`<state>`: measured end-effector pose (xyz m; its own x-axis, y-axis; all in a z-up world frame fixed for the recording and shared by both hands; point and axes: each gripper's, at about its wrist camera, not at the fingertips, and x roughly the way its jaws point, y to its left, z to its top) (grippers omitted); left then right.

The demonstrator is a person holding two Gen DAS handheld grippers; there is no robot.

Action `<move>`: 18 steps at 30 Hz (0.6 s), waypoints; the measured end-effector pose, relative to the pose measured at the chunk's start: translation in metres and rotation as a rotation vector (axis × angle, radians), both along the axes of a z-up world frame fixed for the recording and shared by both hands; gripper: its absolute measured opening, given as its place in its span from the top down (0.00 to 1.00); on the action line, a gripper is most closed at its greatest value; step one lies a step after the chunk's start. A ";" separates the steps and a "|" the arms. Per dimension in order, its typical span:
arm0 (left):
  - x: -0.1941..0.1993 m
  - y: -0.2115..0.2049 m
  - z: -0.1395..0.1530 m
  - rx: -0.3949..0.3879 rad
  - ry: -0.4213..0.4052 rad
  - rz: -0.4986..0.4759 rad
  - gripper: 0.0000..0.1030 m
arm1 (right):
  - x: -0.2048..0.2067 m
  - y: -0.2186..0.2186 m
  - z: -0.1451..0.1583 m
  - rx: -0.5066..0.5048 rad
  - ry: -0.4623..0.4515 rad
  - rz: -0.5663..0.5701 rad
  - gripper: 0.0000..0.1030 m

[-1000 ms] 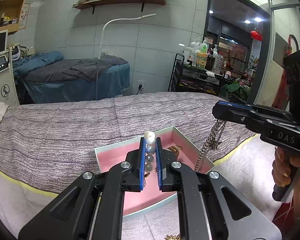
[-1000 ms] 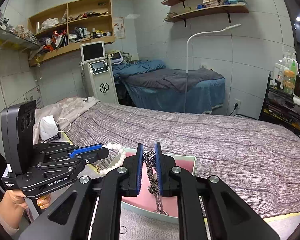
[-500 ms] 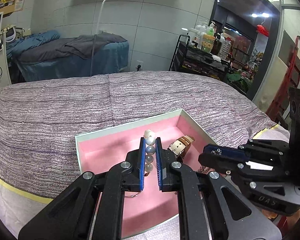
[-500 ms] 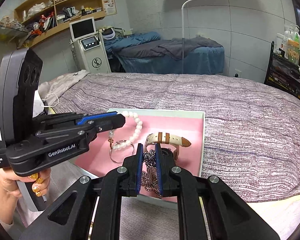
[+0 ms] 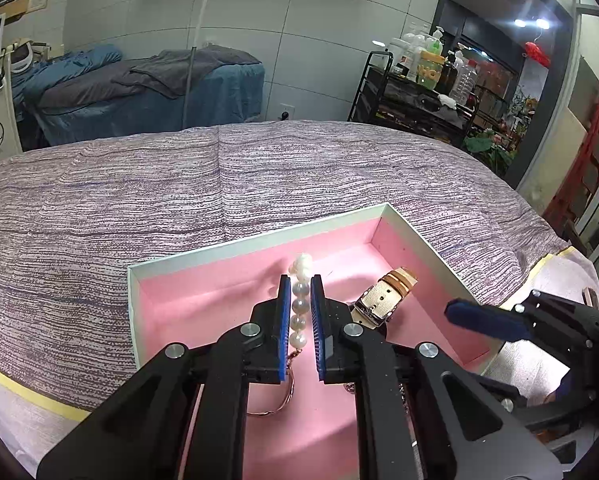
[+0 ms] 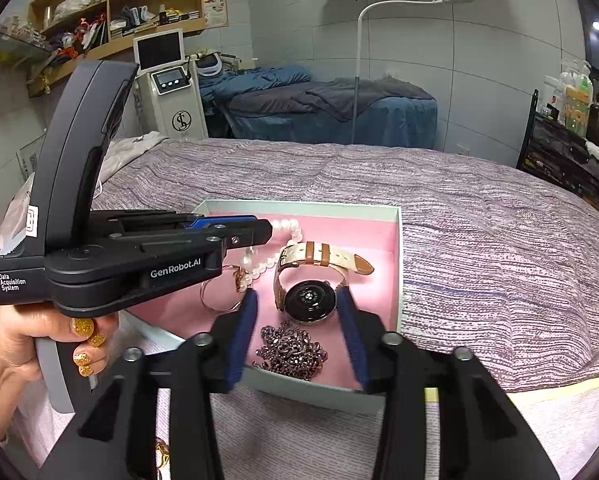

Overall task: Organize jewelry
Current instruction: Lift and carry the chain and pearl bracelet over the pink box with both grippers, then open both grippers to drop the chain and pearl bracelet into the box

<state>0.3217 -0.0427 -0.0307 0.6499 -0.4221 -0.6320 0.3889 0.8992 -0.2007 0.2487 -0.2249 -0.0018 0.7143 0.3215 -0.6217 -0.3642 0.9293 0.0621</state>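
A pink-lined box lies on the striped bedspread. My left gripper is shut on a pearl bracelet and holds it low over the box floor; in the right wrist view the pearls trail onto the pink lining. My right gripper is open over the box's near side. A dark metal chain lies piled in the box between its fingers. A watch with a beige and brown strap lies in the box. A thin ring bangle lies beside the pearls.
The purple striped bedspread covers the bed around the box. A gold item shows at the near edge under my right gripper. A treatment bed, a floor lamp and a black trolley stand behind.
My right gripper has opened and let the chain drop into the box. My left gripper has lowered the pearl bracelet into the box, still shut on it.
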 end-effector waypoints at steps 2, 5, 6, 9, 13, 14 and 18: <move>-0.004 0.002 0.001 0.006 -0.023 0.019 0.61 | -0.001 -0.002 0.002 0.002 -0.014 -0.009 0.48; -0.014 0.009 0.011 -0.032 -0.093 0.072 0.16 | -0.003 -0.006 0.004 -0.015 -0.038 -0.041 0.27; -0.018 0.013 0.015 -0.057 -0.107 0.071 0.16 | -0.007 -0.007 0.007 -0.019 -0.056 -0.053 0.25; -0.026 0.021 0.021 -0.072 -0.130 0.101 0.09 | -0.013 -0.011 0.012 -0.047 -0.093 -0.083 0.16; -0.039 0.031 0.023 -0.063 -0.157 0.145 0.06 | -0.018 -0.016 0.014 -0.098 -0.113 -0.111 0.11; -0.043 0.033 0.023 -0.064 -0.164 0.153 0.06 | -0.019 -0.017 0.014 -0.103 -0.114 -0.112 0.11; -0.061 0.040 0.020 -0.078 -0.165 0.160 0.06 | -0.023 -0.019 0.012 -0.112 -0.101 -0.110 0.11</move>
<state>0.2610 -0.0023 -0.0108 0.8042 -0.3490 -0.4811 0.2760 0.9362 -0.2178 0.2253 -0.2435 0.0103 0.8019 0.1708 -0.5725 -0.2594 0.9628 -0.0761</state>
